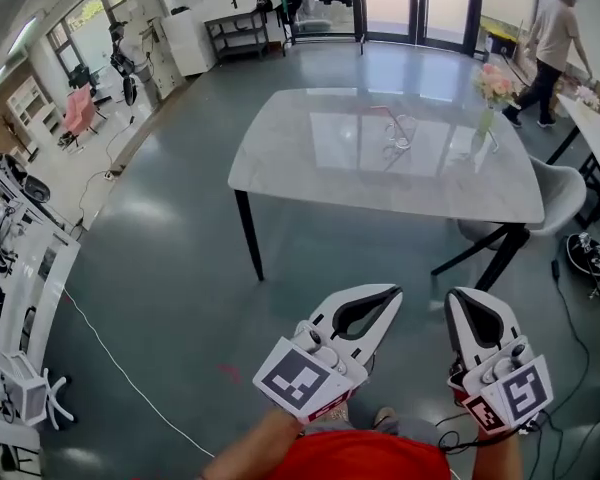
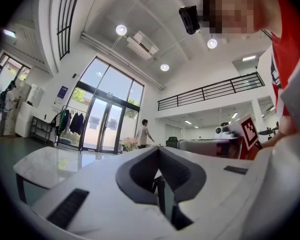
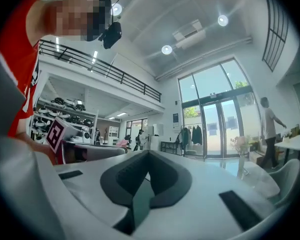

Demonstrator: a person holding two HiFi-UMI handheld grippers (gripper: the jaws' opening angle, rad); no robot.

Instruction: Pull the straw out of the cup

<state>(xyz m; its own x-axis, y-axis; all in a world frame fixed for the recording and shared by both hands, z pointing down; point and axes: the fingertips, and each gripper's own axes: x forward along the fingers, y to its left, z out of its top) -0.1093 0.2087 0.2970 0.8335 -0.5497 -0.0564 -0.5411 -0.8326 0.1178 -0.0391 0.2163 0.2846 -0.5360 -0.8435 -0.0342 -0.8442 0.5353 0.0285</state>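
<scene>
Hovering side by side, left gripper and right gripper had fingers pressed together on nothing, glossy white counter well ahead.

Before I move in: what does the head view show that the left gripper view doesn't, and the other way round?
Head view only: the floor, the chair, a clear look at the cup on the table, and the right hand-held gripper with its jaws together. Left gripper view only: the ceiling lights, the balcony railing, and the camera on the wearer's head. Both: the table, the flowers, a person walking near the glass doors, and the left hand-held gripper, shut and empty.
</scene>
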